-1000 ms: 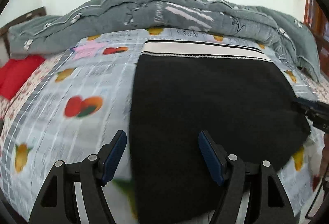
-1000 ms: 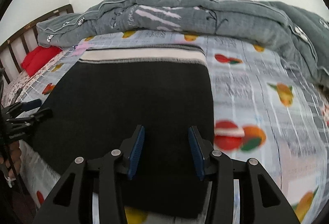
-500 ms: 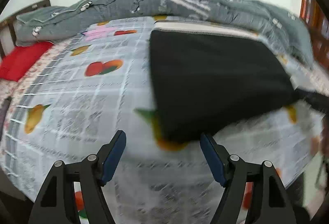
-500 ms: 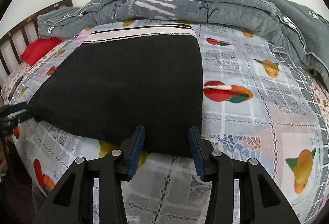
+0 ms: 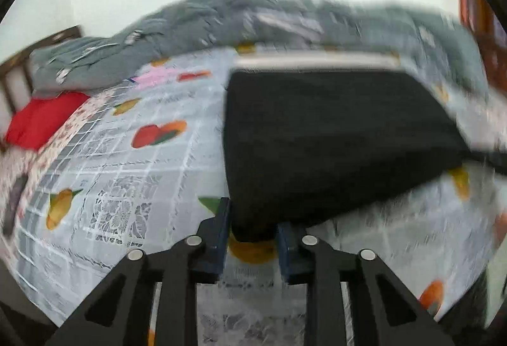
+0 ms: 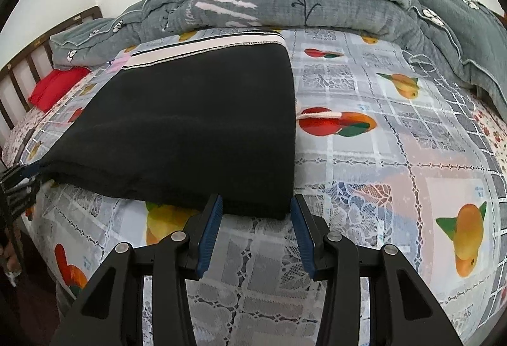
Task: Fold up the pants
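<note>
Black pants (image 5: 332, 140) (image 6: 196, 124) lie folded flat on the bed, white waistband at the far end. My left gripper (image 5: 253, 225) is at their near left corner; its jaws are closing and the blue pads press the black fabric that fills the gap. In the right wrist view the left gripper (image 6: 22, 178) sits at that corner, which looks drawn toward it. My right gripper (image 6: 256, 212) stands open at the near right corner, whose edge lies between the fingertips without a visible pinch. In the blurred left wrist view it is a dark shape, the right gripper (image 5: 488, 155).
The bed carries a fruit-printed grid sheet (image 6: 396, 155). A rumpled grey quilt (image 6: 285, 3) is heaped along the far side. A red pillow (image 6: 54, 86) lies by the wooden headboard (image 6: 19, 76) at the left. A white cord (image 6: 317, 115) pokes out at the pants' right edge.
Both grippers drew back from over the pants to their near edge. The left jaws went from wide apart to narrow around the near left corner. The right jaws kept their width.
</note>
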`<action>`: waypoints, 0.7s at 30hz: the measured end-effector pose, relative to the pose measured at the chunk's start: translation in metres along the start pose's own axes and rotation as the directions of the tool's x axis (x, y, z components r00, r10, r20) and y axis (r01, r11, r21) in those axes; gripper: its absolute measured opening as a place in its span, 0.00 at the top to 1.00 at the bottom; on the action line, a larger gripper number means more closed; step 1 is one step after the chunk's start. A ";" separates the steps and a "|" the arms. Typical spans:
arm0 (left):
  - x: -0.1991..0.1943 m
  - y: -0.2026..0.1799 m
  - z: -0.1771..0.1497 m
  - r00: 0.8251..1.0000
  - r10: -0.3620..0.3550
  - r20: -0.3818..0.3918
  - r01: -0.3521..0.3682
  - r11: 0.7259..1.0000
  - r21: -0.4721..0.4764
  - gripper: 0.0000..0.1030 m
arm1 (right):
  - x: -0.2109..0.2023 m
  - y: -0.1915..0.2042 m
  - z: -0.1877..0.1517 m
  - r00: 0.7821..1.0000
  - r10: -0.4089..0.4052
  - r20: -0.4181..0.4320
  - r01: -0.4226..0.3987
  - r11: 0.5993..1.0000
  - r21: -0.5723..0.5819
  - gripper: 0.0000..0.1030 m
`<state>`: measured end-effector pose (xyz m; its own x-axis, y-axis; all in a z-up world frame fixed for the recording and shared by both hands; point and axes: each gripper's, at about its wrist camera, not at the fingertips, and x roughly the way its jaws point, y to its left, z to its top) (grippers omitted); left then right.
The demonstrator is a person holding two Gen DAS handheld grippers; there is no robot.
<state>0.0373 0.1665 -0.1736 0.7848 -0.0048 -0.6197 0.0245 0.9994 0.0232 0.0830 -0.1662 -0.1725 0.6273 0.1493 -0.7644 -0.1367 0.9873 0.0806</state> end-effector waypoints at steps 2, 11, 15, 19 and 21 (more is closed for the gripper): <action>0.007 0.010 -0.007 0.998 -0.044 -0.043 0.042 0.998 -0.044 0.76 | -0.002 -0.003 -0.001 1.000 0.008 -0.011 -0.008 1.000 -0.002 0.58; -0.017 0.055 -0.006 0.984 -0.180 0.010 0.179 0.965 -0.194 0.37 | -0.025 -0.030 0.027 0.996 0.003 0.086 -0.004 1.000 0.009 0.58; 0.011 0.053 0.033 0.958 -0.284 -0.035 0.270 0.937 -0.224 0.35 | -0.005 -0.028 0.056 0.997 0.017 0.082 -0.020 0.999 0.039 0.58; 0.058 0.051 0.053 0.920 -0.369 -0.131 0.321 0.903 -0.287 0.36 | 0.019 -0.021 0.074 0.997 0.058 0.056 -0.062 0.996 0.068 0.58; 0.082 0.055 0.052 0.909 -0.380 -0.172 0.313 0.894 -0.322 0.40 | 0.037 -0.020 0.079 0.997 0.074 0.018 -0.076 0.994 0.078 0.58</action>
<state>0.1352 0.2194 -0.1821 0.5973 -0.3785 -0.7071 0.0680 0.9024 -0.4256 0.1693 -0.1759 -0.1519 0.6287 0.2232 -0.7449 -0.1237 0.9744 0.1876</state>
